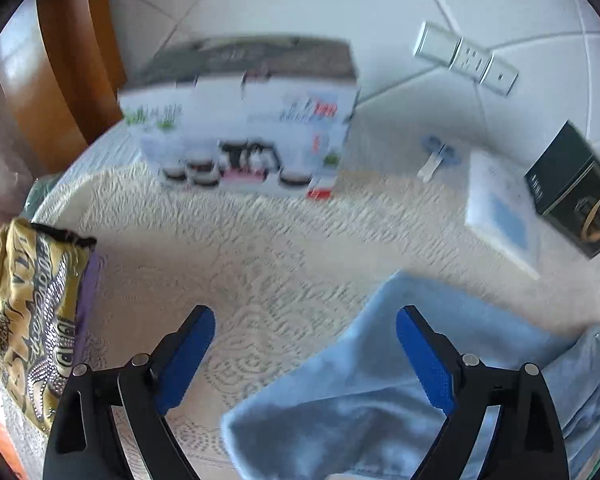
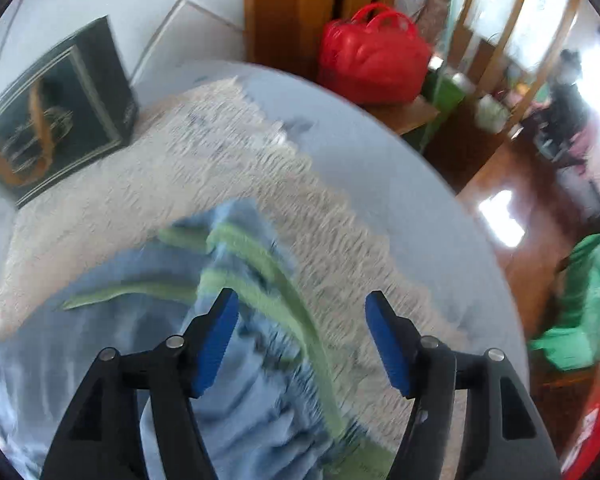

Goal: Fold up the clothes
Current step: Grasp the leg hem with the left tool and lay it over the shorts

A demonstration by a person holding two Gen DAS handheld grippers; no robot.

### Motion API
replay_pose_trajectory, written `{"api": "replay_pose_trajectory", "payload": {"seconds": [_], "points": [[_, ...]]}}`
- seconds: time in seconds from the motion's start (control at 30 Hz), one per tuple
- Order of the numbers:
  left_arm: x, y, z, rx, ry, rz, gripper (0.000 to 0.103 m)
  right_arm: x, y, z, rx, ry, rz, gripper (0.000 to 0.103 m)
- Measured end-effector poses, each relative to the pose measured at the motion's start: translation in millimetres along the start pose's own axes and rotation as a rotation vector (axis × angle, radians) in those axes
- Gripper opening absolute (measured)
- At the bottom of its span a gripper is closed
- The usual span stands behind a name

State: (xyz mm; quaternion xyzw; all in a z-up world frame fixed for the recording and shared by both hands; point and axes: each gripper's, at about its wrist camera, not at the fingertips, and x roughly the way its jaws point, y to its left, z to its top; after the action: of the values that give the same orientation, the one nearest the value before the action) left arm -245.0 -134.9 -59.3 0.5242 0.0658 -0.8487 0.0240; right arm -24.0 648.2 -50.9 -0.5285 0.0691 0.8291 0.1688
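Both the left gripper point(image 1: 306, 354) and right gripper point(image 2: 302, 344) hover spread and empty above the blue garment point(image 1: 380, 392), the right nearer its green stripes point(image 2: 260, 264).

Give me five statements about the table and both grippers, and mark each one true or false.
1. The left gripper is clamped on the light blue garment. False: its jaws stand open with nothing pinched between them.
2. The light blue garment has green stripes. True.
3. A red bag stands beyond the table edge. True.
4. The gold printed garment lies between the right gripper's fingers. False: it lies at the left edge of the left wrist view, apart from both grippers.
5. A lace tablecloth covers the table. True.
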Motion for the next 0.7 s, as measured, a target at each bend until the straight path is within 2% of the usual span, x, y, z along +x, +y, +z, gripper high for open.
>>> {"api": "replay_pose_trajectory", "payload": {"seconds": [0.17, 0.33, 0.37, 0.4, 0.47, 0.53, 0.6, 0.7], "points": [[25.1, 0.6, -25.4, 0.033, 0.082, -0.084, 0.093, -7.0, 9.9, -26.6, -0.032, 0.011, 0.036, 0.066], [51.0, -23.7, -45.4, 0.093, 0.142, -0.033, 0.090, -9.3, 0.8, -48.1, -0.022, 0.049, 0.054, 0.066], [51.5, -30.0, -47.6, 0.101, 0.142, -0.032, 0.081, -10.0, -0.1, -51.1, -0.024, 0.052, 0.056, 0.066], [52.0, -36.4, -49.9, 0.109, 0.143, -0.031, 0.056, -10.8, -0.9, -54.1, -0.027, 0.054, 0.058, 0.066], [44.2, -50.5, -53.2, 0.117, 0.129, -0.028, 0.016, -13.4, -2.0, -58.6, -0.026, 0.054, 0.059, 0.066], [26.8, -68.2, -58.6, 0.136, 0.099, -0.053, 0.016, -17.8, -4.8, -61.3, -0.016, 0.046, 0.070, 0.066], [-2.6, -99.5, -75.0, 0.196, 0.072, -0.164, 0.016, -22.2, -7.6, -64.0, -0.005, 0.038, 0.080, 0.066], [-32.7, -134.1, -102.7, 0.277, 0.085, -0.303, 0.018, -26.5, -8.8, -67.6, -0.003, 0.033, 0.101, 0.066]]}}
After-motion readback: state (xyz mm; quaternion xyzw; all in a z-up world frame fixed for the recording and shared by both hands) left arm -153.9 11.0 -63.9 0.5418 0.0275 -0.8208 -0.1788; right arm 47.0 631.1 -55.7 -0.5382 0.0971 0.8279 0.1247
